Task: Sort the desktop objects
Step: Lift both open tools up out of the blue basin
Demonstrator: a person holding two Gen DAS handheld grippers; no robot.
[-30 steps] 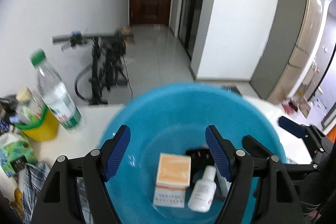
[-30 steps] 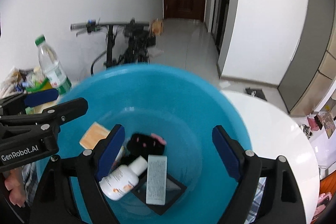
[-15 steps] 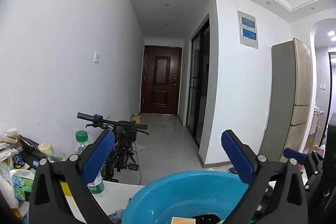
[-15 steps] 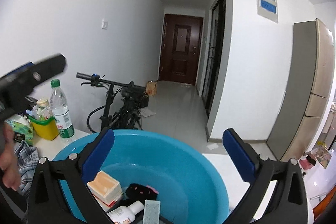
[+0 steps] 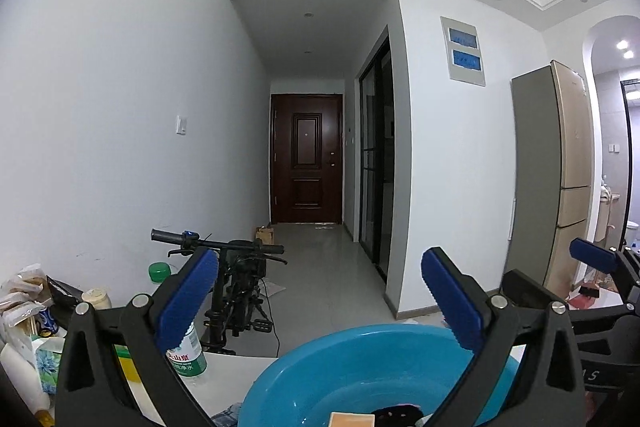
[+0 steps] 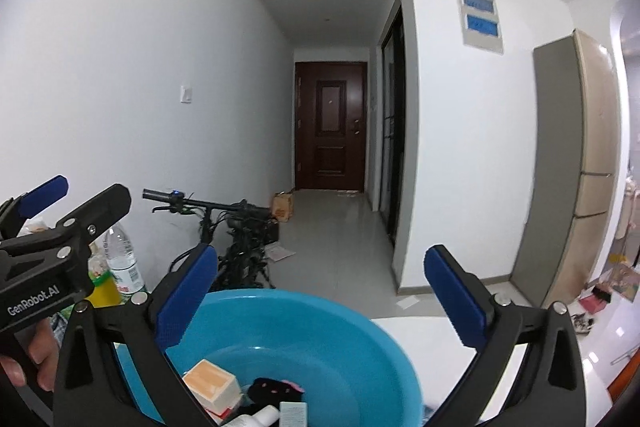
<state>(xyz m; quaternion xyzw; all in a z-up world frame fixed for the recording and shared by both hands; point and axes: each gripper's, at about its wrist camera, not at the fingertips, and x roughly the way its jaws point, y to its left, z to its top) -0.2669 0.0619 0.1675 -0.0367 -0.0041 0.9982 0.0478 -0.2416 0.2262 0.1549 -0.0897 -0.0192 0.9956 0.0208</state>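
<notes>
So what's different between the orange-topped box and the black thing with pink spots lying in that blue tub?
The orange-topped box is a stiff, square-edged carton, pale on its sides. The black thing with pink spots looks soft and lumpy, with no clear edges. The box stands taller and sits nearer the left wall of the blue tub; the black thing lies low, nearer the middle. Both rest inside the tub, close together, and neither is held.

Blue basin [image 6: 360, 331] — orange-topped box [image 6: 208, 381] (brown door [image 6: 330, 123]).
</notes>
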